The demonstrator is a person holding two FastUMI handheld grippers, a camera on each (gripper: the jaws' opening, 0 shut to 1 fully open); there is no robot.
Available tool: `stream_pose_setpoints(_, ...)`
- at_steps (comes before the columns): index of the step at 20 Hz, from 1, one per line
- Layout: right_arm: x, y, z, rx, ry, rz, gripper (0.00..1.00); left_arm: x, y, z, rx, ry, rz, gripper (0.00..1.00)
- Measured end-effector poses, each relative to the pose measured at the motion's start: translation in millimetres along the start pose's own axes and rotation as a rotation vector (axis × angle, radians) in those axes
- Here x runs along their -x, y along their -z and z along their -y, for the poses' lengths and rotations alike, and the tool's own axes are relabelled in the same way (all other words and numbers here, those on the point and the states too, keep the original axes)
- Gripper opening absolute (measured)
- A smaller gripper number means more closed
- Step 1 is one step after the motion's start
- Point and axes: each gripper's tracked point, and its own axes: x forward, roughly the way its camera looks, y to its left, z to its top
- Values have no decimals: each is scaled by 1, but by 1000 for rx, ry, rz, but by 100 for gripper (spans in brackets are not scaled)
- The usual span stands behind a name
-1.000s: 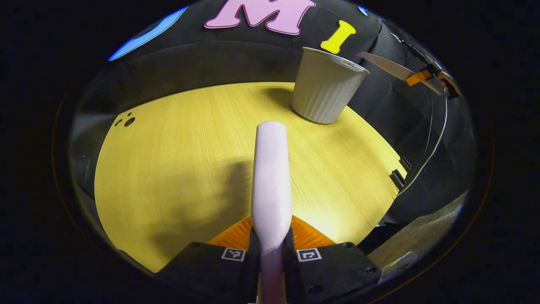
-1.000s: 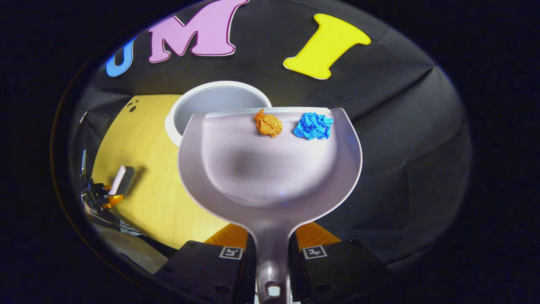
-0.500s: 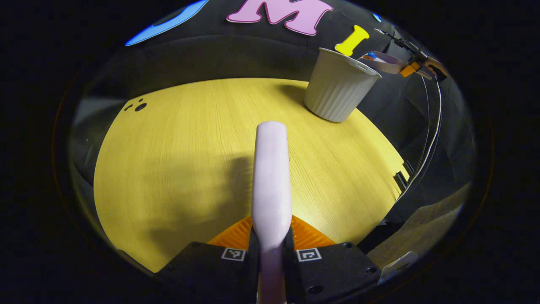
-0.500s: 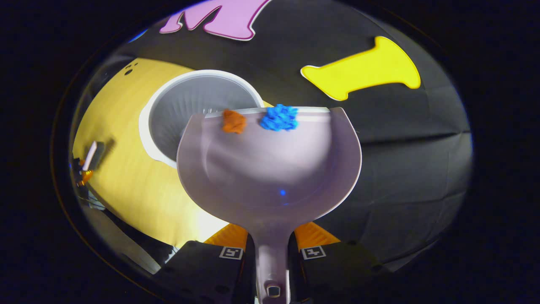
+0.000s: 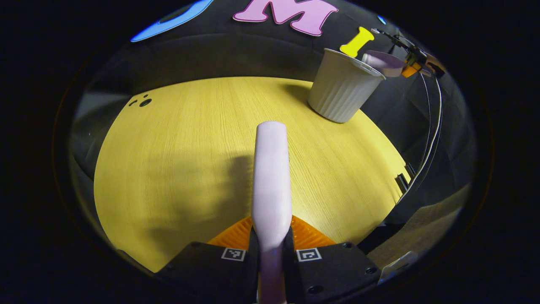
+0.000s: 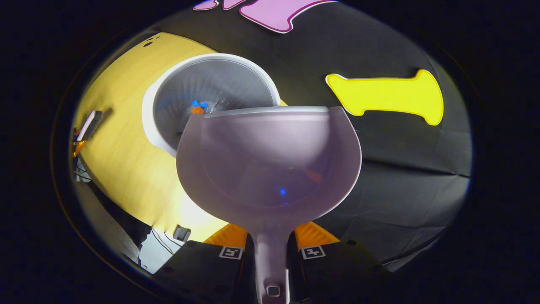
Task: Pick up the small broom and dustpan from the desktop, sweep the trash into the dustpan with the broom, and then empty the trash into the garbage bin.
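left gripper view: left gripper (image 5: 271, 249) clamped on the small broom (image 5: 271, 177), handle squeezed between both fingers, broom pointing out over the yellow tabletop (image 5: 177, 160), well short of the bin. garbage bin (image 5: 344, 86) stands upright at the far right edge of the tabletop. dustpan (image 5: 382, 62) tilted over the bin's right rim, held by the right gripper (image 5: 415, 63) just beyond the bin.

right gripper view: right gripper (image 6: 272, 257) clamped on the dustpan (image 6: 270, 164) handle, pan front edge over the bin's near rim. garbage bin (image 6: 211, 90) seen from above, blue trash (image 6: 197, 104) and orange trash (image 6: 196, 110) lying inside it on the bottom. broom (image 6: 86, 126) and left gripper (image 6: 78, 145) far left of the bin over the tabletop (image 6: 122, 143).
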Motion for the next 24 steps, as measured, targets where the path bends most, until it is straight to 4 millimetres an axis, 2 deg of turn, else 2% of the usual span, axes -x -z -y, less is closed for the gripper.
stream_pose_setpoints(2,0,0,2,-21,0,29,39,-1,-1,2,-1,-4,-2,29)
stream_pose_setpoints(3,4,1,3,-37,5,55,35,-1,-1,3,-2,-7,-2,29)
stream_pose_setpoints(5,11,3,5,-91,-2,113,35,-1,-4,3,-3,-13,1,29)
stream_pose_setpoints(10,43,12,-16,-213,-81,261,35,-3,-8,6,-1,-30,-5,29)
stream_pose_setpoints(12,57,17,-31,-253,-132,309,35,-6,-10,6,-10,-41,-11,29)
stream_pose_setpoints(15,76,32,-70,-281,-222,357,35,-9,-14,5,-17,-61,-17,29)
stream_pose_setpoints(16,81,39,-85,-277,-244,369,32,-10,-15,5,-17,-69,-19,29)
stream_pose_setpoints(20,89,63,-143,-256,-343,382,35,-14,-17,4,-26,-99,-38,29)
stream_pose_setpoints(24,86,78,-208,-247,-465,363,35,-20,-21,3,-67,-123,-50,29)
